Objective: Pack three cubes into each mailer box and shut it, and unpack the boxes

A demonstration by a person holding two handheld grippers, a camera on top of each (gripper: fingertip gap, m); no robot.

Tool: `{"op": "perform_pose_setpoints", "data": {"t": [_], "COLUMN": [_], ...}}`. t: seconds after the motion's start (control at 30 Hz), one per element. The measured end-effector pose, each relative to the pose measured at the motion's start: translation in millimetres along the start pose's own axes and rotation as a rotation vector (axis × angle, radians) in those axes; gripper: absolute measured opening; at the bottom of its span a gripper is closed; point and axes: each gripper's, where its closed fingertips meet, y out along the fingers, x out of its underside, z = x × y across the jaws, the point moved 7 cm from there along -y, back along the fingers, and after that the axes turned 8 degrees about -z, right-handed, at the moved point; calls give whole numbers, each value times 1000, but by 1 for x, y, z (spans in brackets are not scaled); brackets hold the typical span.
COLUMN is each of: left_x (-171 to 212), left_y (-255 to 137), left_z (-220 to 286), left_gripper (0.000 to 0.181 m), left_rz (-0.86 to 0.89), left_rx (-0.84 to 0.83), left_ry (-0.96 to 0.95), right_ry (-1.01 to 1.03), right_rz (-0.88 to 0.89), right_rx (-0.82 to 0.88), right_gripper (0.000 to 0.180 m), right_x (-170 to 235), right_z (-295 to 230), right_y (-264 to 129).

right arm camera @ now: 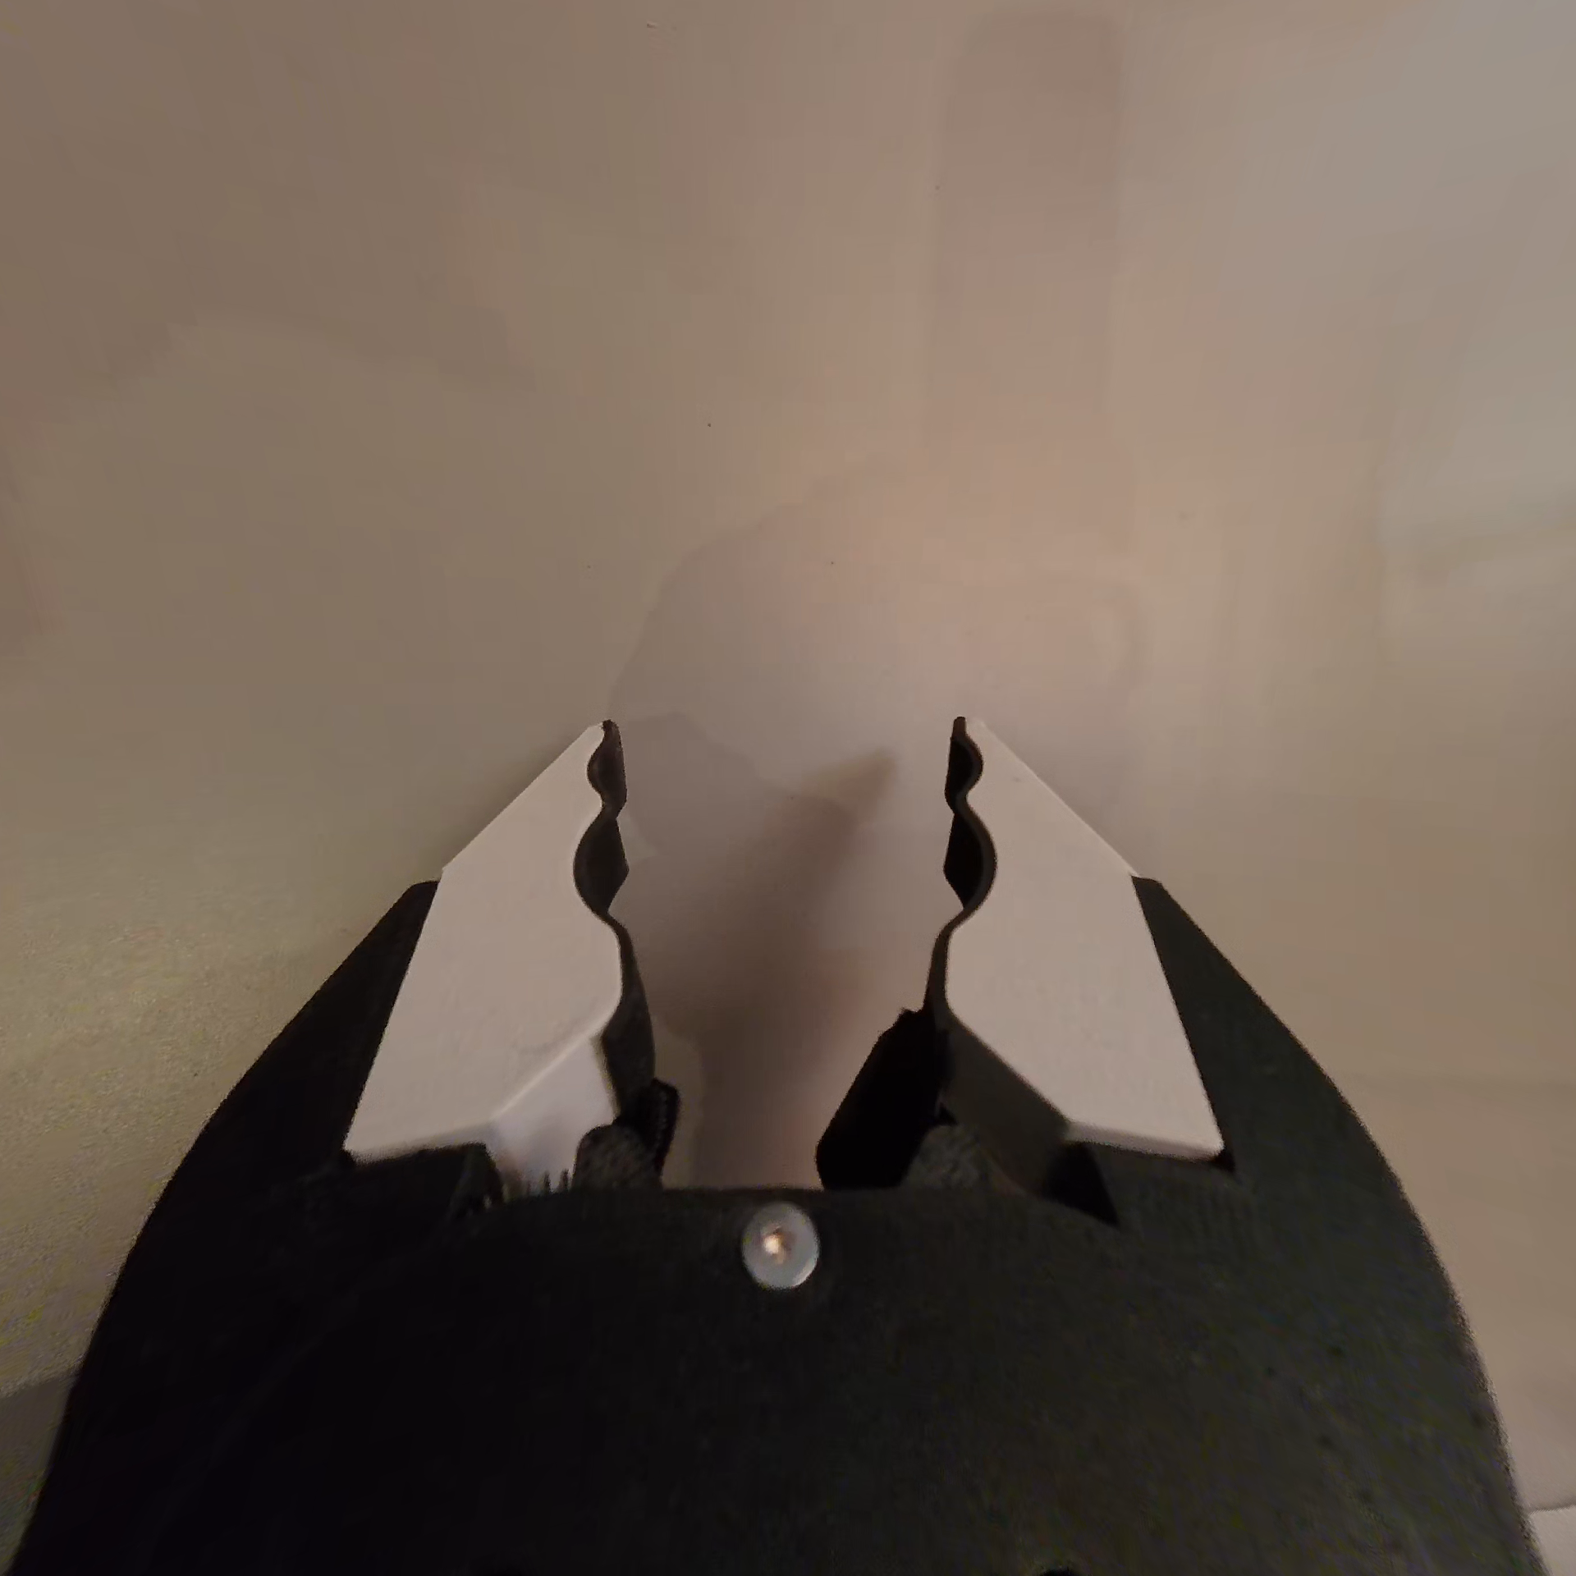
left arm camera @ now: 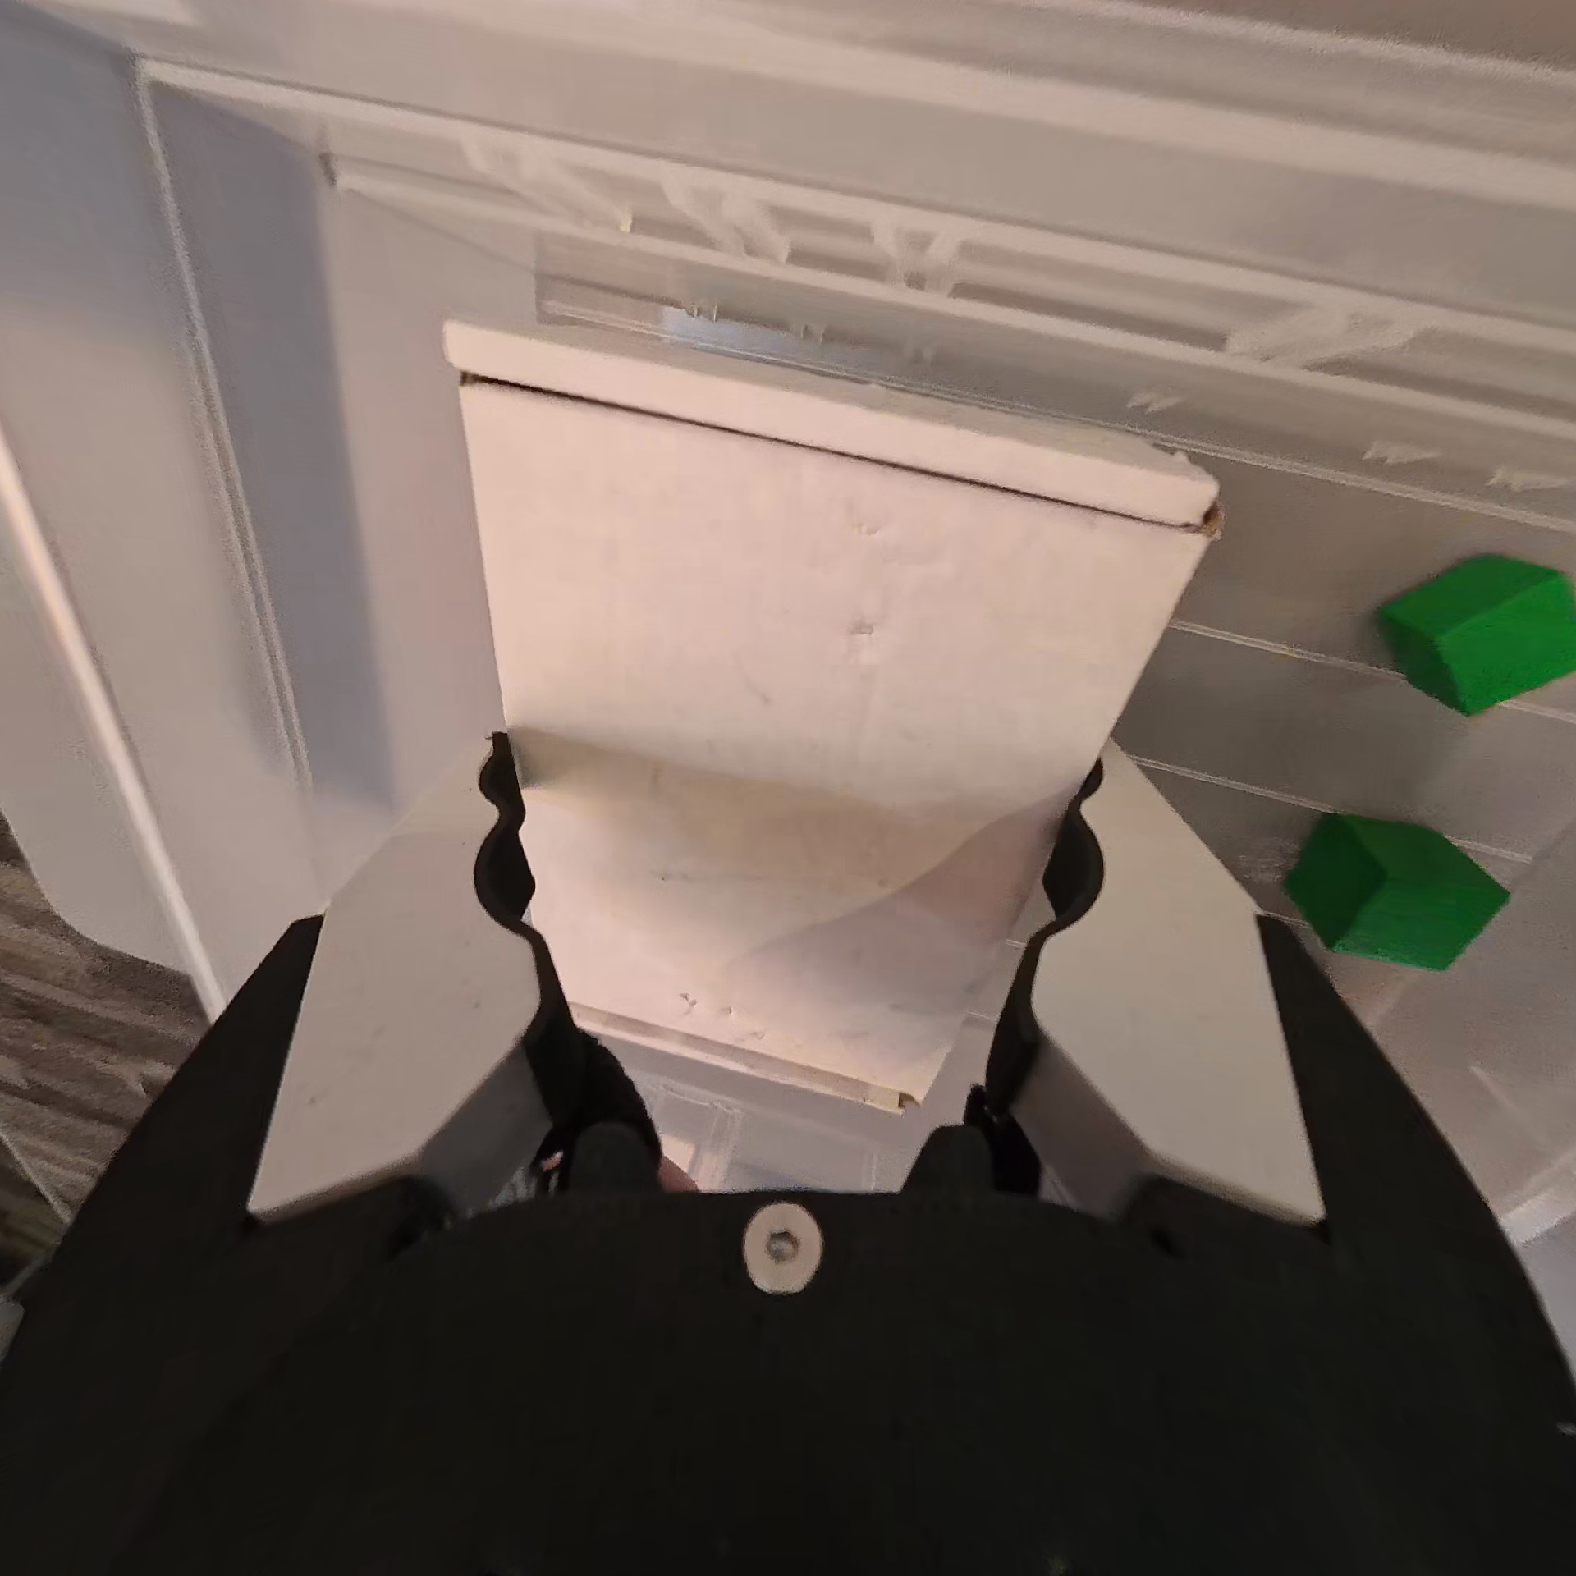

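One white mailer box [left arm camera: 810, 682] shows in the left wrist view, lid shut, held between the two fingers of the left hand-held gripper [left arm camera: 797, 767]. Both black wavy pads press against the box's side edges, so this hand-held gripper is clenched on the box. The box appears lifted clear of the surface beneath it, its far end pointing away from the camera.

Two green cubes [left arm camera: 1480, 631] [left arm camera: 1394, 891] lie to the right of the box, well apart from it and near each other, one farther off and one nearer. They rest on a white slatted counter [left arm camera: 1279, 682] with thin grooves running across it. Whether any cubes are inside the box cannot be told.

Beyond the counter are white panels and ledges, blurred. At the lower left a strip of grey wood-grain floor [left arm camera: 77, 1023] shows beside a white upright panel [left arm camera: 102, 597].

In the right wrist view the right hand-held gripper [right arm camera: 785, 725] is released: its two fingers stand apart with nothing between them. It points closely at a plain pale beige surface [right arm camera: 767, 341], onto which the fingers cast a soft shadow. No box or cube appears in this view.
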Motion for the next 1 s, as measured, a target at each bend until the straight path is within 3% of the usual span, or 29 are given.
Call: {"op": "perform_pose_setpoints", "data": {"t": [0.03, 0.3, 0.47, 0.6, 0.7, 0.83, 1.0], "left_x": [2, 20, 0, -57, -119, -198, -266], "left_y": [-4, -82, -137, -181, -191, -168, -117], "left_z": [1, 6, 24, 49, 72, 110, 153], "left_gripper": [123, 123, 123, 123, 123, 123, 123], "left_rz": [8, 83, 132, 197, 204, 185, 137], "left_rx": [-6, -94, -146, -182, -173, -40, 111], "left_ry": [-5, -55, -13, 102, 205, 332, 437], "right_ry": [0, -7, -6, 2, 19, -31, -154], "right_rz": [2, 19, 24, 58, 72, 72, 96], "right_rx": [2, 37, 61, 123, 272, 499, 756], "right_gripper": [75, 72, 71, 72, 66, 69, 71], "right_x": [0, -3, -1, -4, -11, -20, -37], "right_z": [0, 1, 1, 3, 17, 19, 0], "right_y": [0, -4, -10, -23, -35, -57, -68]}}
